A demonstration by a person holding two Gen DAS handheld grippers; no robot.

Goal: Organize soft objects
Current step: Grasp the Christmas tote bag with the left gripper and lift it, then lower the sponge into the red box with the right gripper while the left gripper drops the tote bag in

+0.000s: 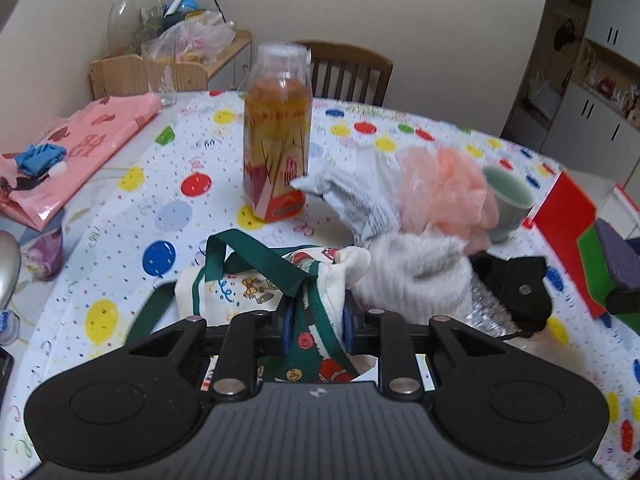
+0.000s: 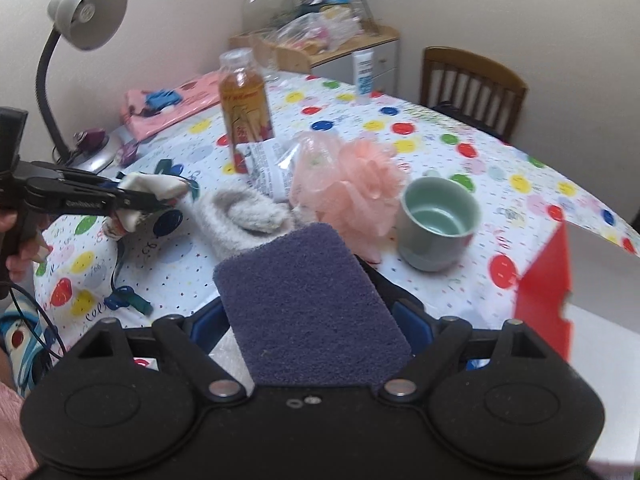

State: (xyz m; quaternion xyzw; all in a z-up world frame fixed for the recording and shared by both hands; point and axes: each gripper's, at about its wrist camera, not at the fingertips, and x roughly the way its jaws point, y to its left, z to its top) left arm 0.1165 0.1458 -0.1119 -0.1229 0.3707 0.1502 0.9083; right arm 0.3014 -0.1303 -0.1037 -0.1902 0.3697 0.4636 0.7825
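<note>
My left gripper [image 1: 317, 324] is shut on a white printed cloth pouch [image 1: 240, 292] with green ribbon straps, held just above the balloon-print tablecloth [image 1: 132, 240]. In the right wrist view the same left gripper [image 2: 160, 200] comes in from the left with the pouch [image 2: 156, 186] pinched in it. My right gripper [image 2: 310, 292] is shut across the width of a purple scouring sponge [image 2: 304, 300]. A grey fuzzy sock [image 2: 240, 220] and a peach bath pouf [image 2: 356, 188] lie just beyond both grippers.
A bottle of amber liquid [image 1: 278, 136] stands mid-table beside a white printed packet [image 1: 356, 196]. A pale green cup [image 2: 438, 224] sits right of the pouf, with a red box [image 2: 548, 280] at the table's right edge. A desk lamp [image 2: 86, 12] and pink bag [image 1: 80, 144] are on the left, a chair [image 1: 348, 72] behind.
</note>
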